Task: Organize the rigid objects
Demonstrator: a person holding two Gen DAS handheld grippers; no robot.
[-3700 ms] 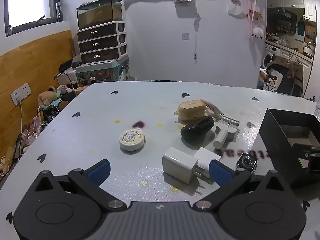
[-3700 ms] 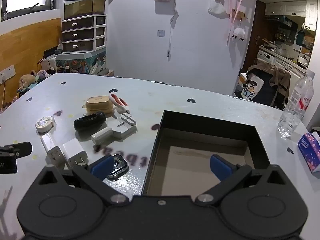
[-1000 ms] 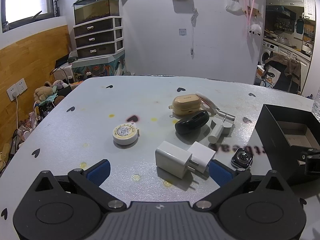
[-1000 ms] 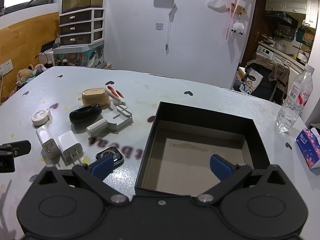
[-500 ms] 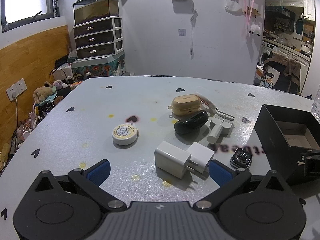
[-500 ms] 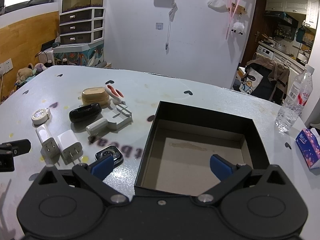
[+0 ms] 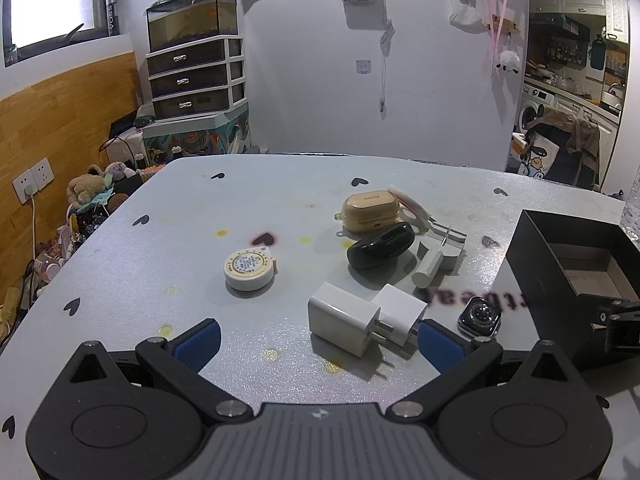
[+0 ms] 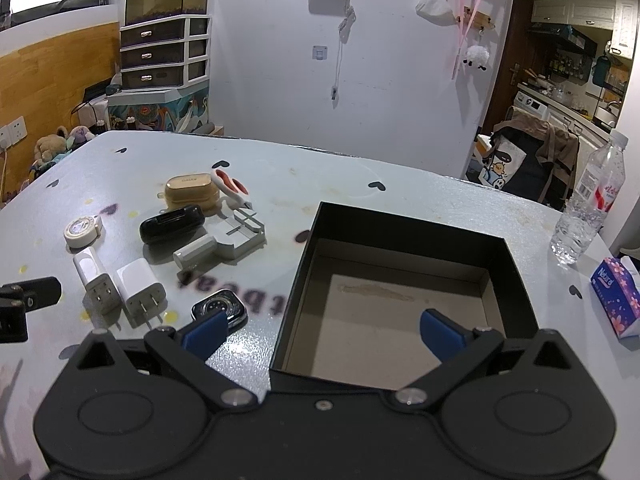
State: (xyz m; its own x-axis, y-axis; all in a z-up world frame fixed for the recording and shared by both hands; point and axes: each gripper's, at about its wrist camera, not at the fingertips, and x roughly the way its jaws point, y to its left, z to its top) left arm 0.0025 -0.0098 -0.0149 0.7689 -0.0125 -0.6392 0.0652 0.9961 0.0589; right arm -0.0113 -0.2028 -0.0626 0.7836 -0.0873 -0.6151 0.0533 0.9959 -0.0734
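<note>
An open black box (image 8: 404, 280) with an empty cardboard floor sits on the grey table; it also shows at the right of the left wrist view (image 7: 568, 252). Left of it lie two white chargers (image 7: 344, 322) (image 7: 400, 312), a watch face (image 7: 479, 316), a black case (image 7: 380, 246), a tan earbud case (image 7: 372, 207), a grey tool (image 7: 438, 256) and a round tape measure (image 7: 249, 270). My left gripper (image 7: 318, 344) is open above the table just before the chargers. My right gripper (image 8: 322, 334) is open over the box's near left edge.
A water bottle (image 8: 588, 208) and a tissue pack (image 8: 618, 300) stand right of the box. A white and red clipper (image 8: 232, 188) lies behind the tan case. Drawers and a fish tank (image 7: 192, 64) stand beyond the table's far left edge.
Both grippers have drifted slightly; the objects sit a touch lower and nearer in view. Nothing has been taken hold of or moved on the table.
</note>
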